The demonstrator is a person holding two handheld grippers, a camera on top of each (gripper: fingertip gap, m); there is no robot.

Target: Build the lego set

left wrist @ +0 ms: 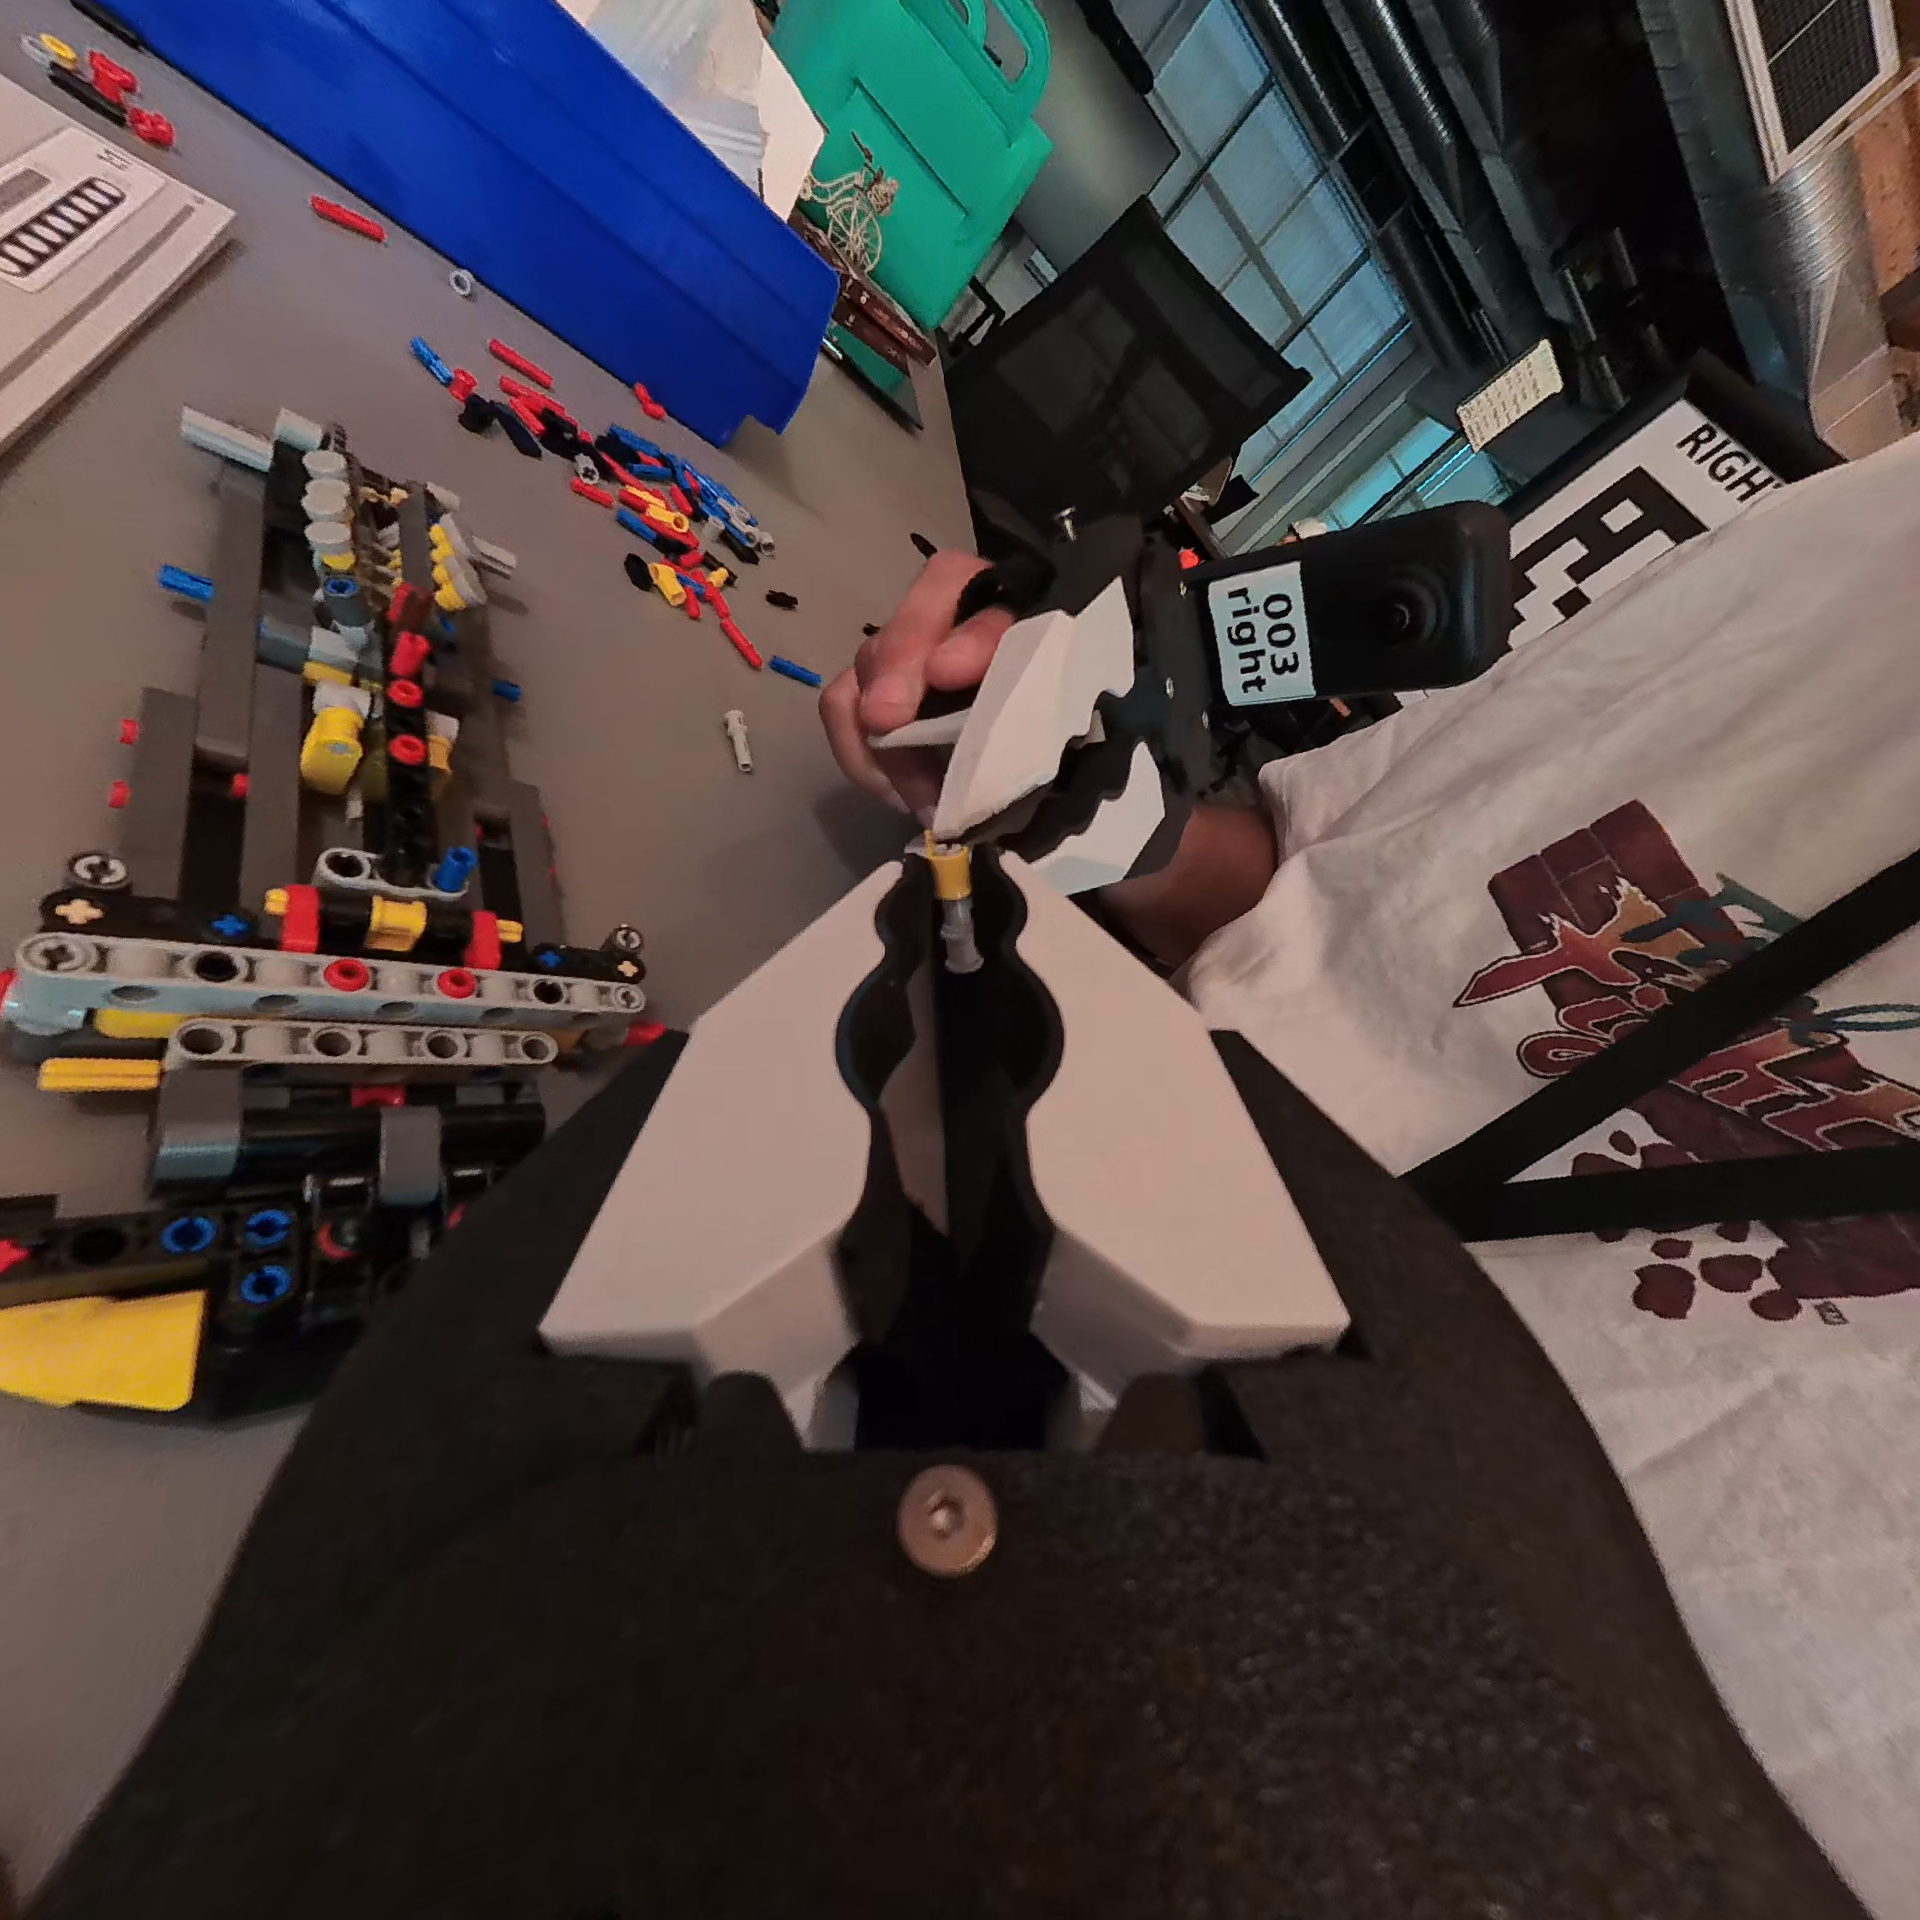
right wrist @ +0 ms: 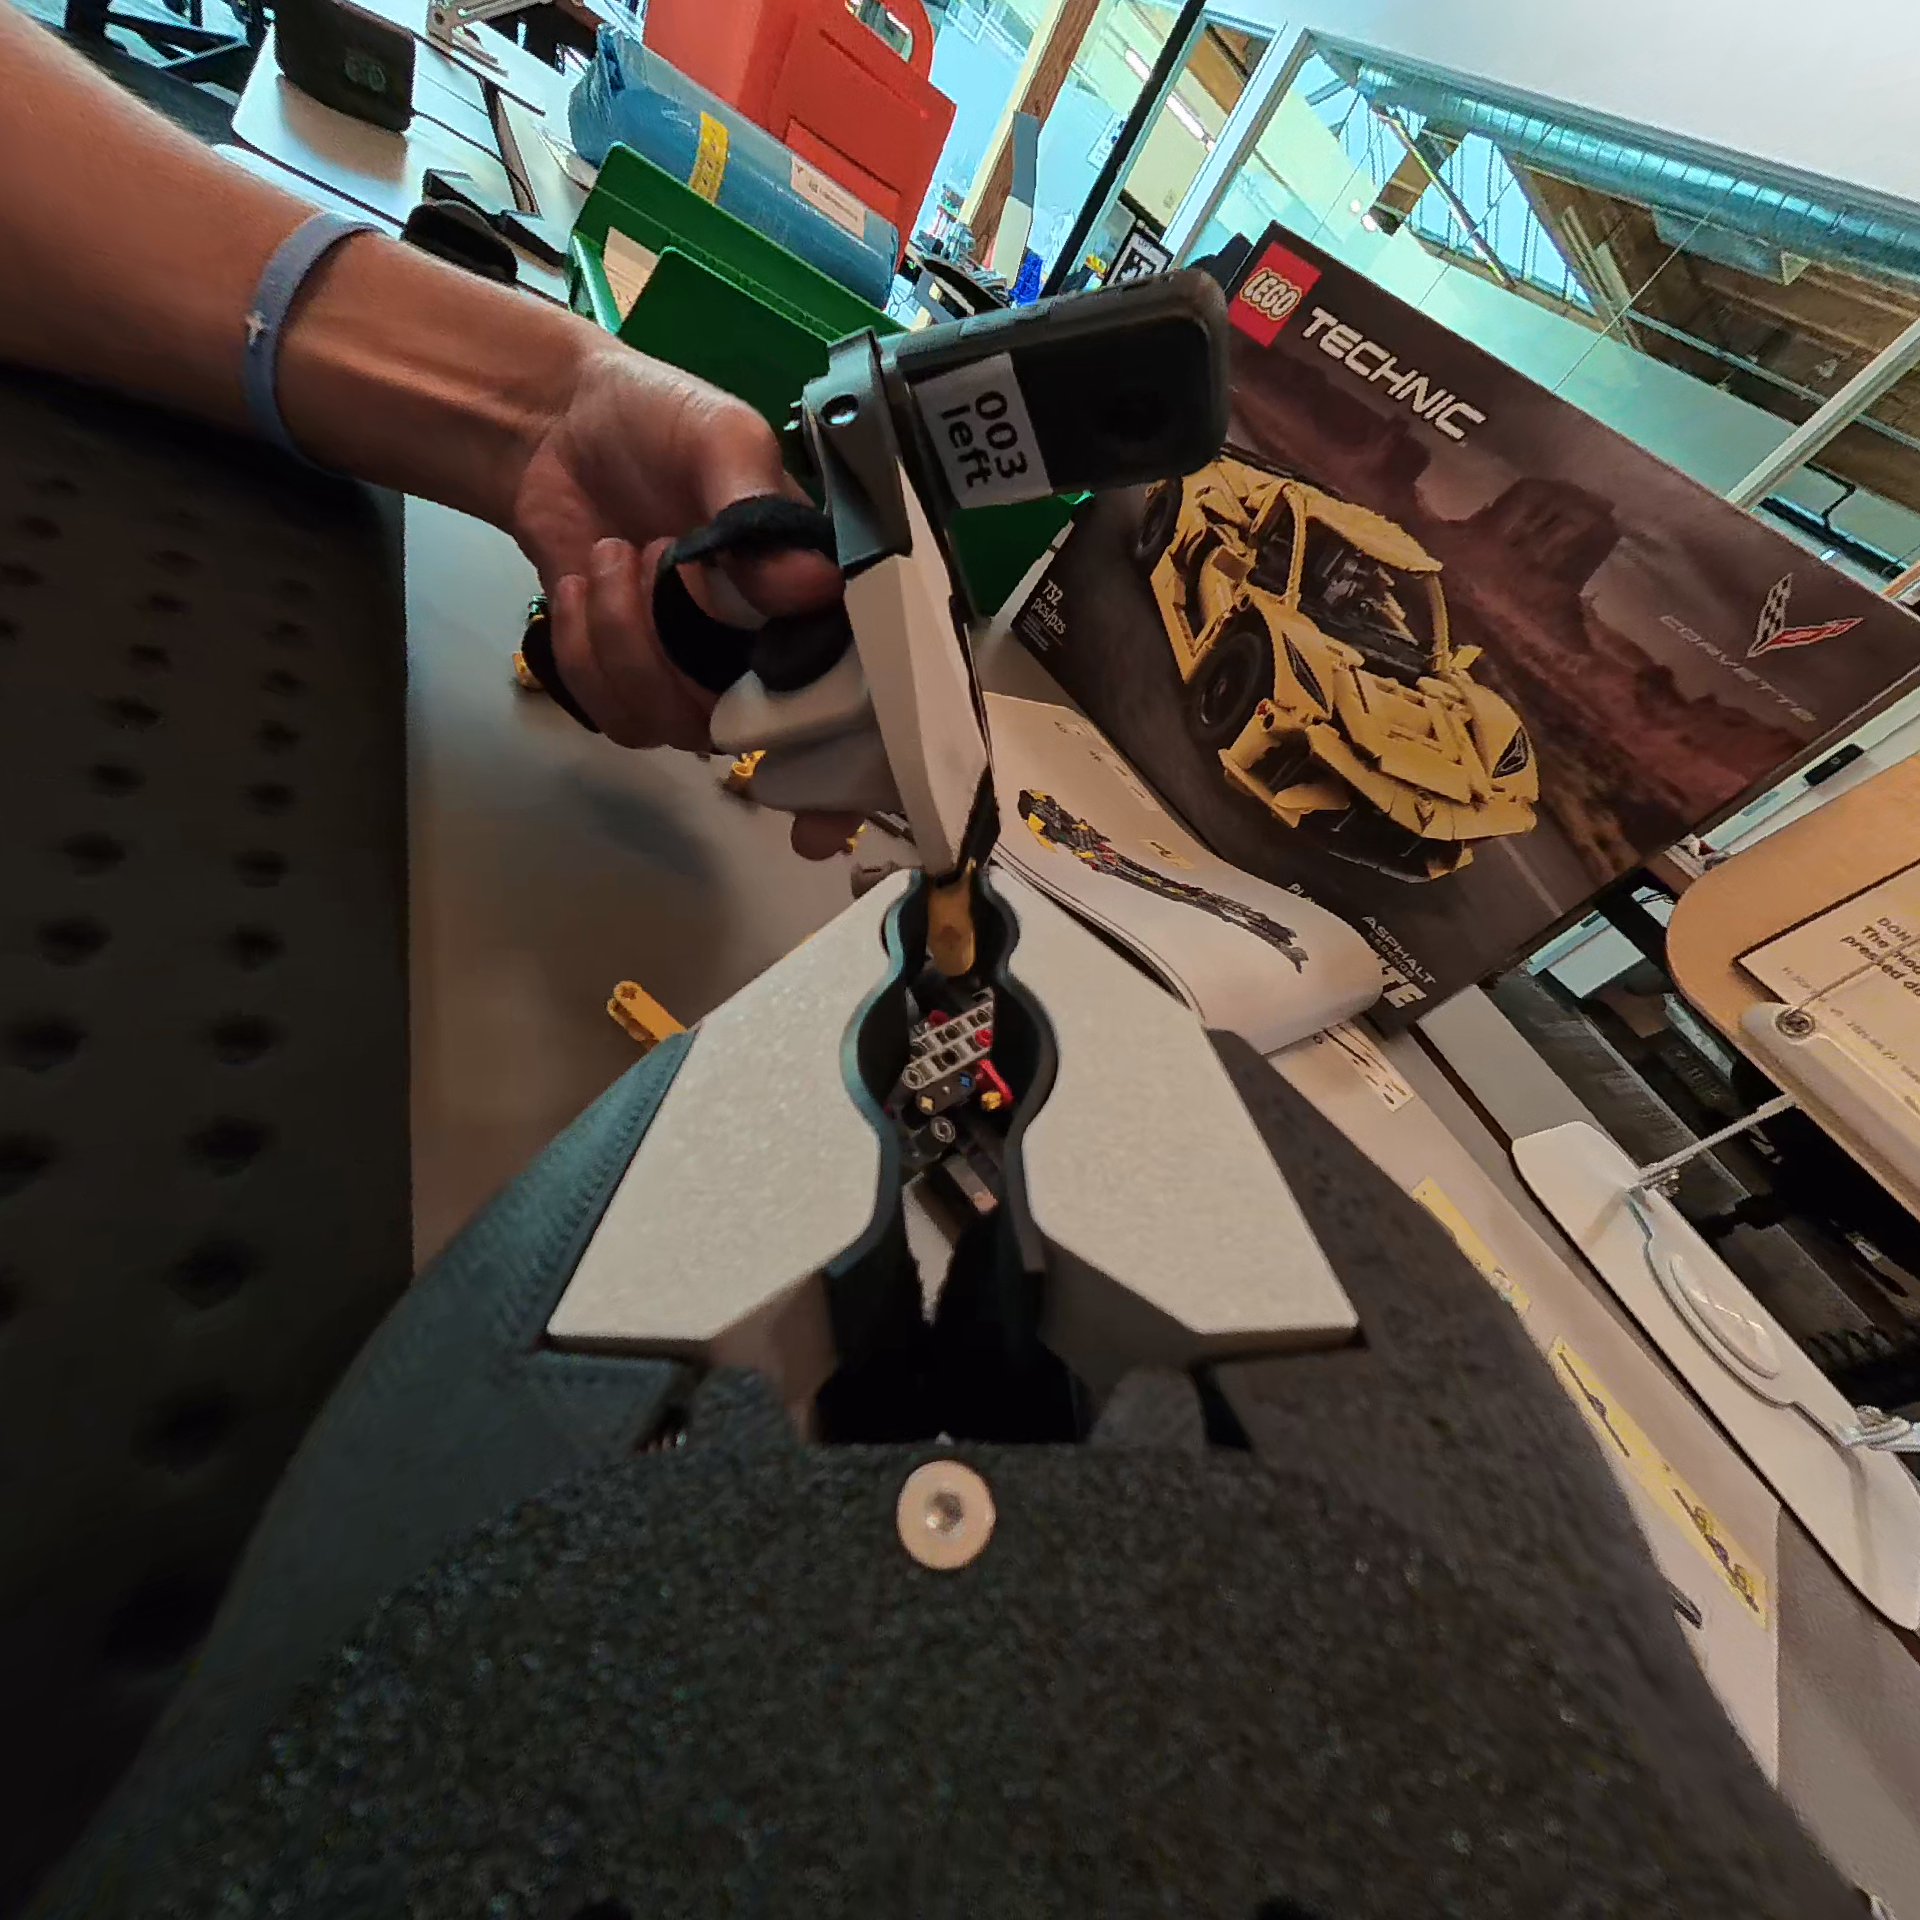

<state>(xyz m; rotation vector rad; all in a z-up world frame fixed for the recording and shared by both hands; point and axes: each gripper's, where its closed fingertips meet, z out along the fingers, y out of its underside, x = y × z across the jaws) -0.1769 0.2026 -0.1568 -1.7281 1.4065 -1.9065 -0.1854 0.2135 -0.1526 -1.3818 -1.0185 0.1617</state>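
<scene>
My left gripper [left wrist: 948, 883] is clamped on a small yellow connector [left wrist: 949, 871] with a grey pin [left wrist: 961, 935] seated in it, held in the air above the table, and the right gripper [left wrist: 951, 831] meets the same piece tip to tip from 12 o'clock, closed on its upper end. I judge this a mating step: keep both axes collinear and press straight, without twisting. The part-built chassis [left wrist: 343, 831] lies farther off at 9 o'clock, loose pieces [left wrist: 665, 509] at 11.
</scene>
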